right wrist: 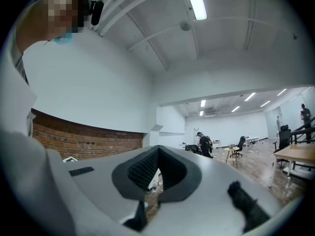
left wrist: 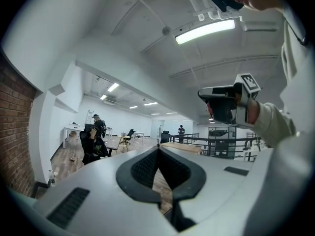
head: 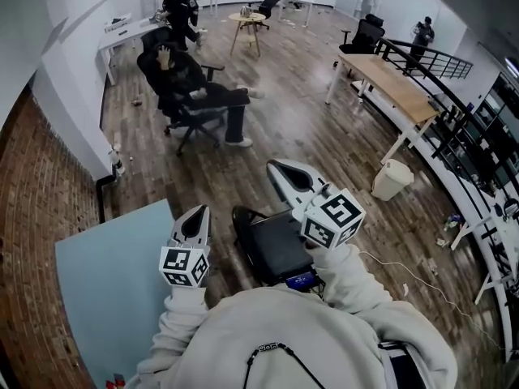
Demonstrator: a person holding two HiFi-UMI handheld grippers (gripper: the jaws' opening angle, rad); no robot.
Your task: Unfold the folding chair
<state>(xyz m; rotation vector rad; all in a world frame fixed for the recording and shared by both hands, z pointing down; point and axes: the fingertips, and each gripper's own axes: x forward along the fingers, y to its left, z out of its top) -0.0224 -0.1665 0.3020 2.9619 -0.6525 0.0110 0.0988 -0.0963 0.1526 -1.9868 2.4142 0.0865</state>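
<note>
Left gripper (head: pixel 197 217) and right gripper (head: pixel 280 171), both closed and empty, hang above the black folding chair (head: pixel 276 248), apparently clear of it; whether it's unfolded is unclear.

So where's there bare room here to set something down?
The widest bare patch is the wood floor between the seated person, the white bin and the black chair. The light blue surface by the brick wall also looks mostly bare. It is crowded along the long table and railing, with clutter on the floor at the right.
</note>
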